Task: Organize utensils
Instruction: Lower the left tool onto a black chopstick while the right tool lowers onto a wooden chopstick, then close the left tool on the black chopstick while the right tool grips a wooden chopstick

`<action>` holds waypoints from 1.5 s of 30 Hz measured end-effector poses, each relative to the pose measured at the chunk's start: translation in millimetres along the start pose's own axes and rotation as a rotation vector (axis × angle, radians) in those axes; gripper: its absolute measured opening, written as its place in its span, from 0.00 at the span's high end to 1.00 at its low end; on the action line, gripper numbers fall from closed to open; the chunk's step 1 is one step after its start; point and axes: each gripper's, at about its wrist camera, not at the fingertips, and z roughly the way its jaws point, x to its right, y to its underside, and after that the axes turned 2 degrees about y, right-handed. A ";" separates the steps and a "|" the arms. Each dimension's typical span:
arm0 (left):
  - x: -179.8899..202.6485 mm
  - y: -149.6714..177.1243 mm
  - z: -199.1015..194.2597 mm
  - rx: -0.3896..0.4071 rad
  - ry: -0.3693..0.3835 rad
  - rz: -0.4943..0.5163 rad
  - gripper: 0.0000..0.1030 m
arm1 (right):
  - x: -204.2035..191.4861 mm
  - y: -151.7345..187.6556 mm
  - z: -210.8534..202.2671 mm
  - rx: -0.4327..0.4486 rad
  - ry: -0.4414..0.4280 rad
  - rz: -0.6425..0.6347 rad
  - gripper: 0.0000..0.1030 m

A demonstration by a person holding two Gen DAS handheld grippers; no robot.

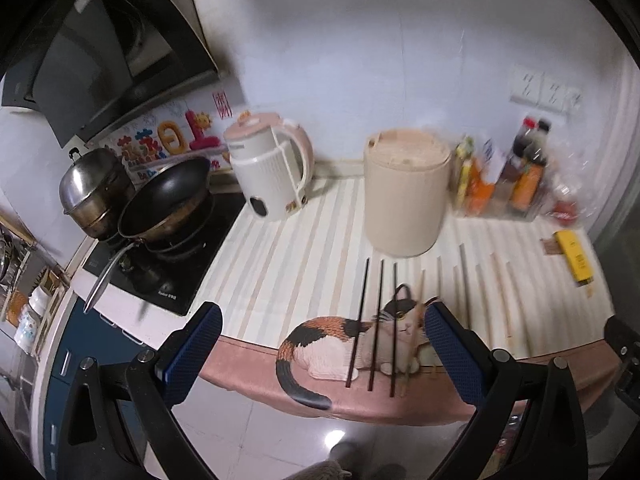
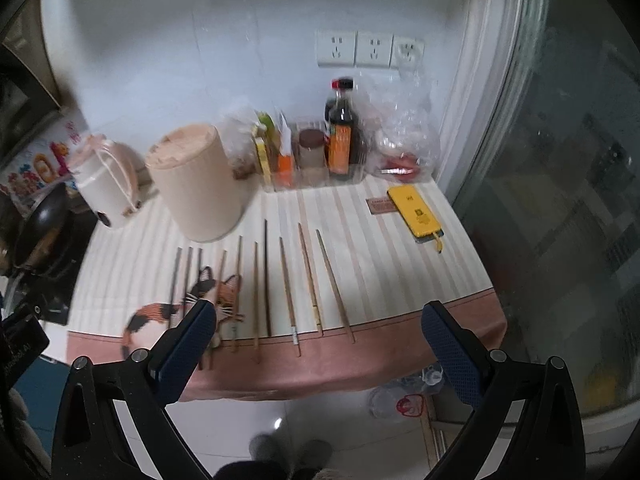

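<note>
Both tools (image 1: 323,346) (image 2: 319,338) gape above ten chopsticks (image 2: 286,292) in a row.

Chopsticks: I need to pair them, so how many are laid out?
10, in a row: three dark chopsticks over the cat print, then three wooden, one long dark, three wooden rightmost. Blur may hide others.

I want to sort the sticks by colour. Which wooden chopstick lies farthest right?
The long light chopstick nearest the yellow power bank; every other stick lies to its left.
</note>
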 end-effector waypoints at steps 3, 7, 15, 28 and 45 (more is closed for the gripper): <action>3.9 -2.3 37.5 -0.049 -0.020 0.009 0.00 | -6.3 -5.3 40.1 -0.045 0.007 -0.009 0.04; 4.0 -3.1 89.9 -0.130 -0.019 0.019 0.00 | -20.8 -10.9 94.1 -0.105 0.005 -0.022 0.09; 3.7 12.1 220.7 -0.472 0.153 -0.016 0.17 | -47.4 -14.1 195.1 -0.299 -0.064 -0.020 0.59; 30.7 28.5 285.2 -0.573 0.211 0.103 0.84 | -61.0 -11.8 291.6 -0.528 -0.118 0.065 0.68; -29.6 14.8 264.6 -0.634 0.257 -0.001 0.96 | -110.4 -19.6 342.9 -0.618 -0.073 -0.014 0.94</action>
